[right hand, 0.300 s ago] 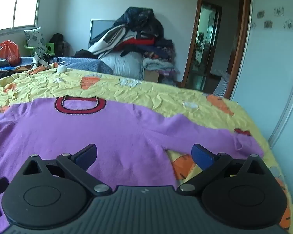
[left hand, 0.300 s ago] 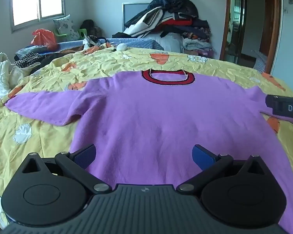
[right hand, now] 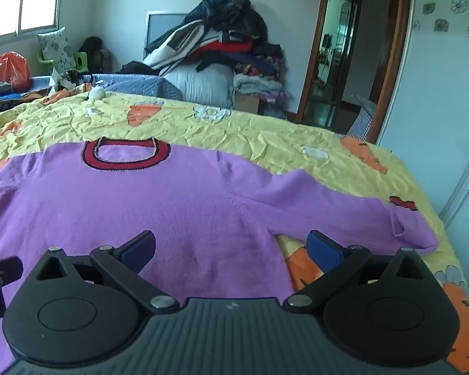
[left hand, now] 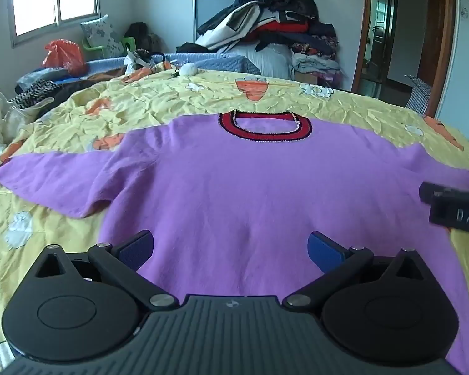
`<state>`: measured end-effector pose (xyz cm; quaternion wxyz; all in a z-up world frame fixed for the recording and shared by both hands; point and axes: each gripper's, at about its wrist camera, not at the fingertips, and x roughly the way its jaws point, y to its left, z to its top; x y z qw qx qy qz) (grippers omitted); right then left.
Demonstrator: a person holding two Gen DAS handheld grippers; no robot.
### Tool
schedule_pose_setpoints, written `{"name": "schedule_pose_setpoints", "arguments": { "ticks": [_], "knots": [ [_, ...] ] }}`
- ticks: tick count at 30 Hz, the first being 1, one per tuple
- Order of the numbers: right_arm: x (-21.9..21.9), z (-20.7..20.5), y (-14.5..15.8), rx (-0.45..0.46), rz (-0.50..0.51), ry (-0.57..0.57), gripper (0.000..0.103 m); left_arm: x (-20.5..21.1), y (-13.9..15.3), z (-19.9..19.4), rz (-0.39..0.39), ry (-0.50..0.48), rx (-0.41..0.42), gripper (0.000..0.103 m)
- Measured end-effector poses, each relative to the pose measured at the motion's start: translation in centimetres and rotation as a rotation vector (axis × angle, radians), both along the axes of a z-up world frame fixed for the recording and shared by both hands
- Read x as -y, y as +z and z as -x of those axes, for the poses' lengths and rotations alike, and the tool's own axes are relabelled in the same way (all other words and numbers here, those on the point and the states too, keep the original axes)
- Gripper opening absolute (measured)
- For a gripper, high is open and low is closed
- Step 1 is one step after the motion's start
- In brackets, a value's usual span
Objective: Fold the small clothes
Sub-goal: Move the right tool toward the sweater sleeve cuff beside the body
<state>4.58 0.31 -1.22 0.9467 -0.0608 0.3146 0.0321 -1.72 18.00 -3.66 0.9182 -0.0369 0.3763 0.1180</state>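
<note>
Though the purple sweater (left hand: 250, 187) lies spread flat on the bed (left hand: 159, 100), no fold is made; both tongs (left hand: 231, 247) (right hand: 231, 247) gape wide, pinching nothing.

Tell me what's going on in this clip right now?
A person holds a gripper in each hand over a purple sweater spread flat, neckline away from the cameras, on a yellow carrot-print bedspread. The left gripper hangs open above the sweater's lower middle; the right gripper hangs open near the lower right side, below the right sleeve. Neither has hold of the fabric, both sleeves lie spread out, and no fold has been made yet.
</note>
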Motion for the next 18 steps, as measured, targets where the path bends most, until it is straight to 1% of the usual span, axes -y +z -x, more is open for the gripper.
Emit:
{"name": "schedule_pose_setpoints", "arguments": {
  "ticks": [2, 5, 7, 14, 18],
  "knots": [
    [0.3, -0.8, -0.3, 0.002, -0.001, -0.003, 0.103, 0.5, 0.0, -1.3, 0.001, 0.011, 0.008, 0.103],
    [0.6, -2.4, -0.6, -0.017, 0.003, -0.01, 0.103, 0.4, -0.5, -2.8, 0.006, 0.009, -0.009, 0.103],
    [-0.8, -2.2, -0.9, -0.011, 0.014, -0.005, 0.103, 0.2, -0.7, -3.4, 0.012, 0.002, -0.016, 0.103],
    [-1.6, -3.8, -1.5, -0.038, 0.022, 0.003, 0.103, -0.5, -1.4, -5.3, 0.03, 0.006, -0.026, 0.103],
    [-1.9, -4.2, -1.7, -0.048, 0.016, 0.012, 0.103, -0.8, -1.5, -5.8, 0.033, 0.006, -0.028, 0.103]
  ]
}}
